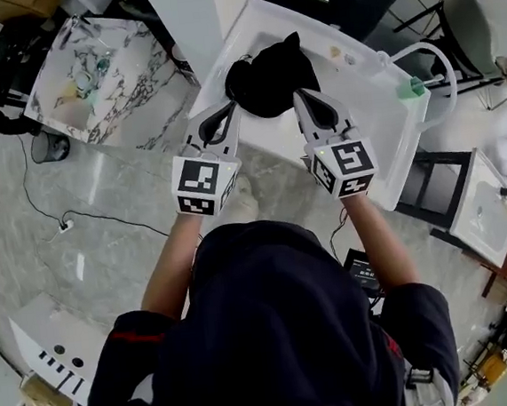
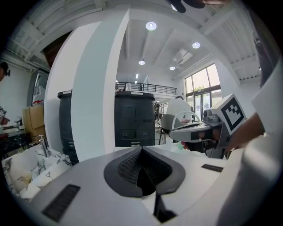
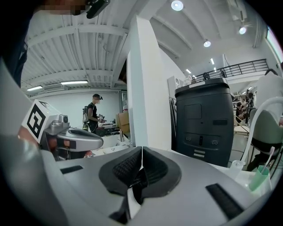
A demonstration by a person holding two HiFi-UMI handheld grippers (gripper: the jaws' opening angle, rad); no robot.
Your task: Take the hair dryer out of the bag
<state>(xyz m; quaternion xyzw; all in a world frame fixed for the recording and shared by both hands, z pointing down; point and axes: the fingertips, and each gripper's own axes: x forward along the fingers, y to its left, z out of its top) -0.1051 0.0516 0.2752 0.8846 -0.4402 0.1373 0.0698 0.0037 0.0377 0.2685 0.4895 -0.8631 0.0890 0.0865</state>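
In the head view a black bag lies crumpled on a white table. No hair dryer shows outside it. My left gripper hovers at the bag's near left edge with its jaws together and nothing between them. On the bag's near right edge my right gripper is likewise shut and empty. The left gripper view shows the left gripper with pads pressed together and the right gripper beside it. In the right gripper view the right gripper is shut, with the left gripper at its left. The bag is below both gripper views.
A green cup and a curved white tube stand at the table's far right. A marble basin counter stands to the left. Behind the table are a white pillar and a dark cabinet. A person stands far back.
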